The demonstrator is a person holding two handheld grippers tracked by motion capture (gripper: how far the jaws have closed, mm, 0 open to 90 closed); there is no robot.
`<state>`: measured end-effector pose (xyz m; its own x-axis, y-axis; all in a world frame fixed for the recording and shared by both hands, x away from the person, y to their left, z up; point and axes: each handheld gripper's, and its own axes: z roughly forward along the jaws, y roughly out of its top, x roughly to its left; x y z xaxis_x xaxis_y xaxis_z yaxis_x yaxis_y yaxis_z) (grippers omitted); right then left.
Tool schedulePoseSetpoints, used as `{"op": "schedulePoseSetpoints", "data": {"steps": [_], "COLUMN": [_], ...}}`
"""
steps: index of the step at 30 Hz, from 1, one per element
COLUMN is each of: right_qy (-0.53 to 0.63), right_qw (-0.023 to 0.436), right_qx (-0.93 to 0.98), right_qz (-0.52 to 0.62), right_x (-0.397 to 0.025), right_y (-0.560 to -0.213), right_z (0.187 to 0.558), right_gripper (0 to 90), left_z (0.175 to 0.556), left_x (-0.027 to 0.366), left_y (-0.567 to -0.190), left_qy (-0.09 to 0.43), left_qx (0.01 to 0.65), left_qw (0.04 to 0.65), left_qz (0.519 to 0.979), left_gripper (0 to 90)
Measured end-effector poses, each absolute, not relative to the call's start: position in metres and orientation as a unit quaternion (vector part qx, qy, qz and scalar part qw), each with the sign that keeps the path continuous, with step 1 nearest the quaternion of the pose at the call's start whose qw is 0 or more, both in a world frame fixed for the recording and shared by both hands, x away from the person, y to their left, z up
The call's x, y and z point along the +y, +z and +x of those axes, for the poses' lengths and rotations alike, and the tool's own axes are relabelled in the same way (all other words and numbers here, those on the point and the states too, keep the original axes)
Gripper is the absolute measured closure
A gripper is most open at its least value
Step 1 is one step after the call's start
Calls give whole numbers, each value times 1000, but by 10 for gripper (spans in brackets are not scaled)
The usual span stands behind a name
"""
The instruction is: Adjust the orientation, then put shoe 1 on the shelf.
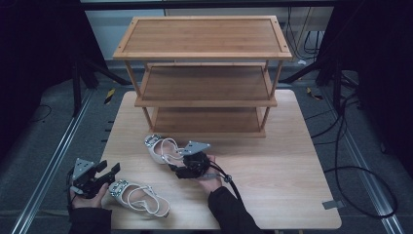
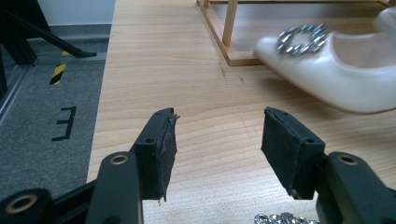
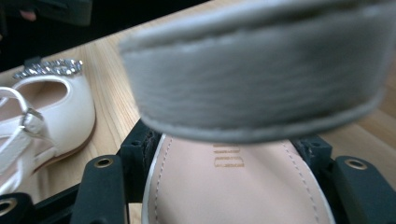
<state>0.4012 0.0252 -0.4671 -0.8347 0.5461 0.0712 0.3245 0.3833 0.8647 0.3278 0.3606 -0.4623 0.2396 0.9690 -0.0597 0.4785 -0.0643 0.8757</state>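
Two white strappy shoes with jewelled buckles lie on the wooden table. My right gripper is shut on the heel end of the far shoe, and its ankle strap crosses just ahead of the jaws. The far shoe's toe and buckle point toward the rack. The near shoe lies by the table's front edge. My left gripper stands open and empty just left of that shoe's buckle.
A three-tier wooden shoe rack stands at the back of the table, and its bottom corner post is close to the far shoe. Grey carpet, metal rails and cables surround the table.
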Motion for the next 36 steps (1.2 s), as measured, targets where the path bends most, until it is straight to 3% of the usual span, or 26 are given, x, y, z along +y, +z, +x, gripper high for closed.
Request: {"op": "schedulePoseSetpoints", "data": {"steps": [8, 16, 26, 36], "right_qy": [496, 483, 456, 450], "right_qw": [147, 189, 234, 244], "right_qx": [806, 779, 751, 727], "right_qz": [288, 353, 417, 457], "right_x": [-5, -24, -24, -10], "right_y": [-450, -448, -463, -471], "right_z": [399, 424, 467, 502], "right_gripper": [394, 395, 394, 393], "left_z": [328, 328, 329, 330], "left_x": [361, 360, 360, 362], "left_y": [-463, -463, -464, -465], "left_qy": [291, 290, 288, 285], "left_qx": [542, 541, 541, 542], "left_qw": [418, 419, 419, 421], "left_qz": [669, 669, 670, 669], "left_gripper": [435, 435, 435, 435]}}
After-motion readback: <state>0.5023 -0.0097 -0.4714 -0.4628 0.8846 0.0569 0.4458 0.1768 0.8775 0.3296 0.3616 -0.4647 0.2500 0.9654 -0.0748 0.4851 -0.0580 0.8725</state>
